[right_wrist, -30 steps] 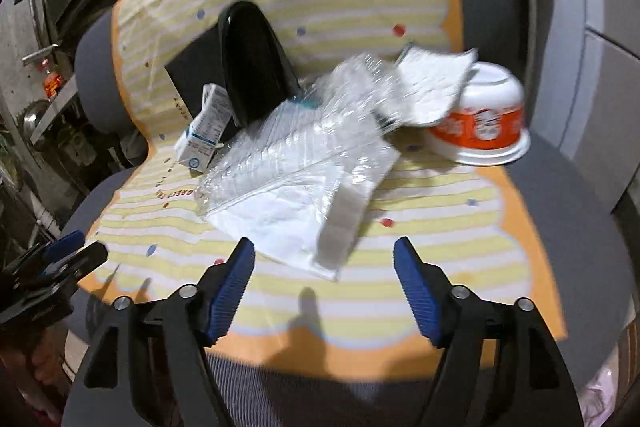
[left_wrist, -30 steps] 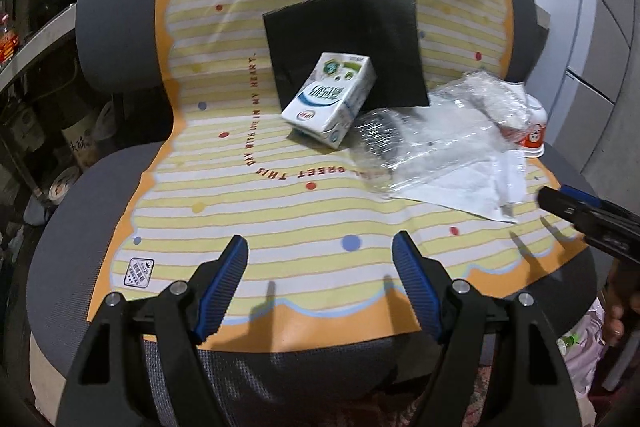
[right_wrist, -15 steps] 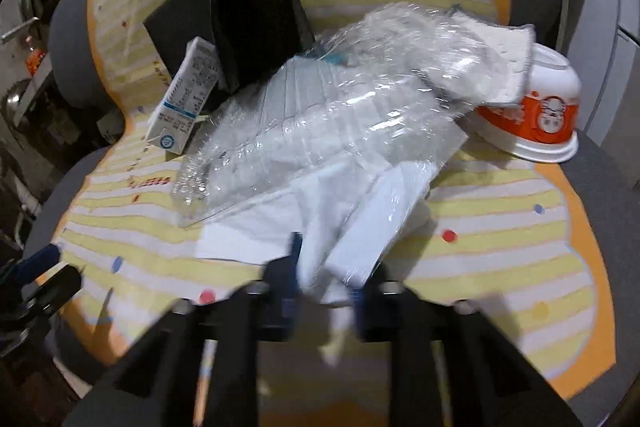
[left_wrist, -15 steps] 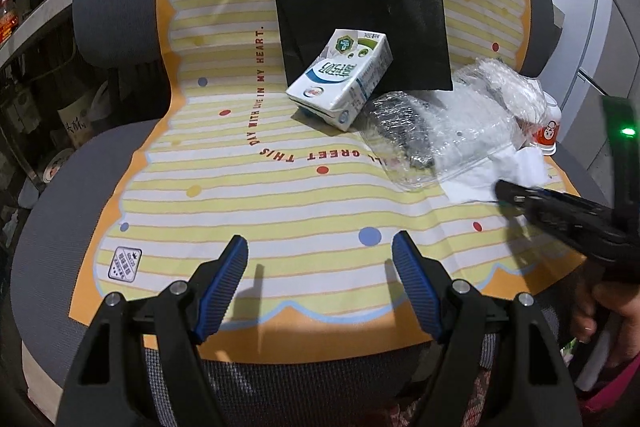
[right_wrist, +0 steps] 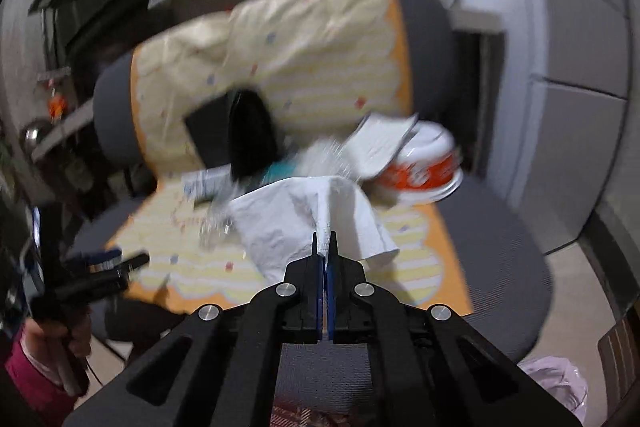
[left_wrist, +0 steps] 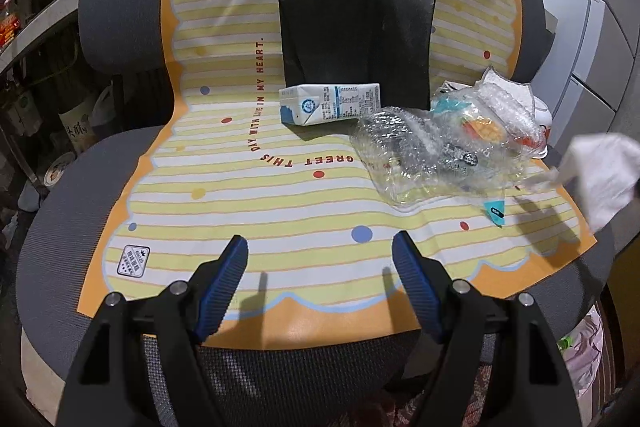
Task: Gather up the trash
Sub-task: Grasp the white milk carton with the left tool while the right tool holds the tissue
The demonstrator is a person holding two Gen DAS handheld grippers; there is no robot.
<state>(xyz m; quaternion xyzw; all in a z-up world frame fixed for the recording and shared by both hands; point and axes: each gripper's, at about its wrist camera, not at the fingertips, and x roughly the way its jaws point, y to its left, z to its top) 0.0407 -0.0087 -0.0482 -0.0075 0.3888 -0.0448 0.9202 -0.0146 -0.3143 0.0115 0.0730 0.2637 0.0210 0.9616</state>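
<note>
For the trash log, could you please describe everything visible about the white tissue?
The white tissue is soft, crumpled paper, folded into loose drooping flaps. The right gripper has its jaws shut on a bunched ridge of it and holds it off the striped mat. The left wrist view shows it blurred at the mat's right edge.

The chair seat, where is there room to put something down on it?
The striped mat is bare on its left side, from the milk carton down to the open left gripper. The right side is crowded: clear plastic wrap and a bowl pile up there. The black bag covers the backrest's middle. The right gripper holds a white tissue above the seat.
</note>
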